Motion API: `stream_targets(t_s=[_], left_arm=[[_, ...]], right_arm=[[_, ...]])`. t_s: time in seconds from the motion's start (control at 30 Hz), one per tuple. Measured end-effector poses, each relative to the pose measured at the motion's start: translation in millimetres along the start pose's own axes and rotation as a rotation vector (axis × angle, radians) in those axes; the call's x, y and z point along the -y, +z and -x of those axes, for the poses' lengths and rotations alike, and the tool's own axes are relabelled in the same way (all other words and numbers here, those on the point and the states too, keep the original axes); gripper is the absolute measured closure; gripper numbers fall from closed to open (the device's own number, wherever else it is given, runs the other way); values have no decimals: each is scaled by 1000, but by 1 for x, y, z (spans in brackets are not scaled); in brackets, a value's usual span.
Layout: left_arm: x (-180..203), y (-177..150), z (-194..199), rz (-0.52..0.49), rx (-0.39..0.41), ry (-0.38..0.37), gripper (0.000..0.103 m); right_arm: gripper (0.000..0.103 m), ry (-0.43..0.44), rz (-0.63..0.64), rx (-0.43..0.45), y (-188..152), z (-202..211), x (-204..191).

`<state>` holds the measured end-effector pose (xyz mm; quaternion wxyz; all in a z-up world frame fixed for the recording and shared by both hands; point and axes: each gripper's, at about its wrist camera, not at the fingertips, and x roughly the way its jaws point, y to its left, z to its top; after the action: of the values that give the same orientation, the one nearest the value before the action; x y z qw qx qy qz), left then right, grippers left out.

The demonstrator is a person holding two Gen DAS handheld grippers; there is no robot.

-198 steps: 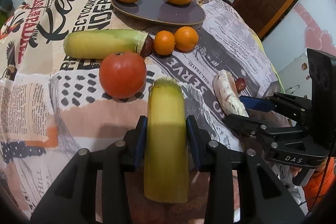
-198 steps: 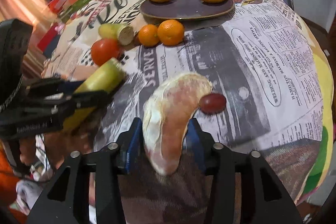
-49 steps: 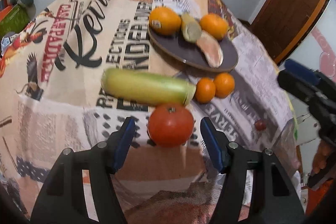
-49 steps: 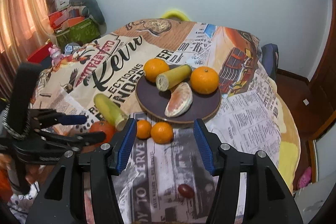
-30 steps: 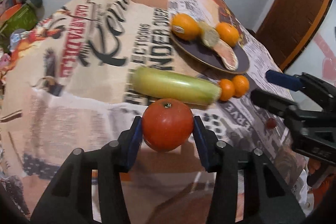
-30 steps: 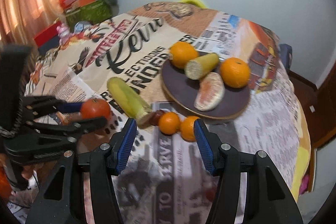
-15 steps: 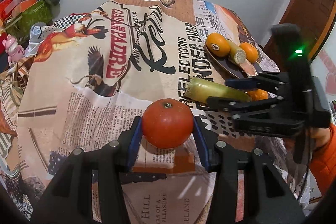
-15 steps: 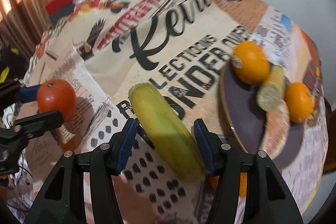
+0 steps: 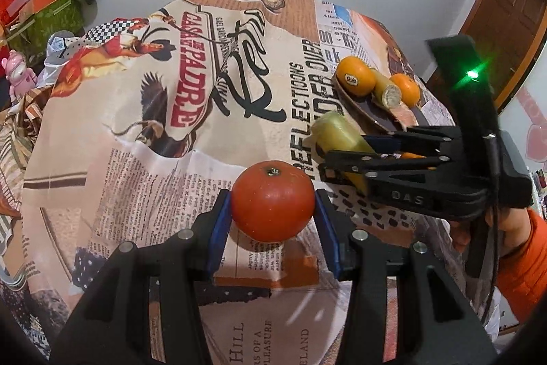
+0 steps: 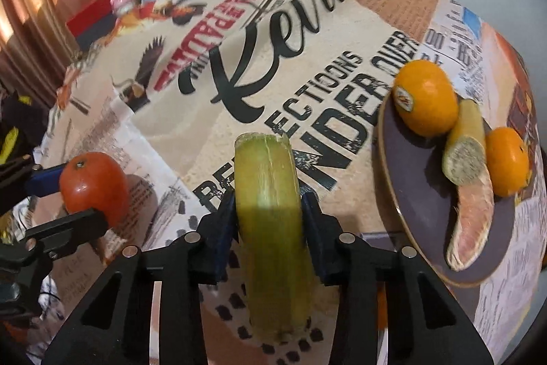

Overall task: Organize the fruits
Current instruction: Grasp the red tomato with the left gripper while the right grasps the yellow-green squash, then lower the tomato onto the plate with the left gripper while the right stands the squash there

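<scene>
My left gripper [image 9: 272, 211] is shut on a red tomato [image 9: 272, 201] and holds it over the printed tablecloth; the tomato also shows in the right wrist view [image 10: 94, 187]. My right gripper [image 10: 268, 218] is shut on a long yellow-green fruit piece [image 10: 270, 214], which also shows in the left wrist view [image 9: 338, 135]. A dark plate [image 10: 427, 221] at the right holds two oranges [image 10: 425, 98], a short yellow-green piece [image 10: 466, 146] and a pink grapefruit wedge [image 10: 473, 221].
The table wears a newspaper-print cloth [image 9: 171, 125]. Small oranges lie behind the right gripper's fingers [image 9: 407, 155]. Boxes and toys are piled at the far left [image 9: 37, 12]. A wooden door [image 9: 506, 23] stands at the right. The person's orange sleeve [image 9: 523, 265] is at the right.
My right gripper has closed on the long yellow-green piece, which now sits between its fingers. My left gripper still holds the tomato and has drawn back to the left.
</scene>
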<state>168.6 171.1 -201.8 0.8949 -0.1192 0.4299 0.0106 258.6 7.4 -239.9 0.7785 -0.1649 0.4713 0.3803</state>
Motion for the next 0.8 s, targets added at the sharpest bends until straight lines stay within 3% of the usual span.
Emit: stream_targets(t_s=[0.43, 0.8], left_arm=[[47, 17, 25, -51, 66, -22, 56], [97, 39, 15, -87, 72, -52, 56]], right_arm=[[69, -8, -95, 228, -25, 98, 29], [69, -147, -151, 337, -46, 152, 79]])
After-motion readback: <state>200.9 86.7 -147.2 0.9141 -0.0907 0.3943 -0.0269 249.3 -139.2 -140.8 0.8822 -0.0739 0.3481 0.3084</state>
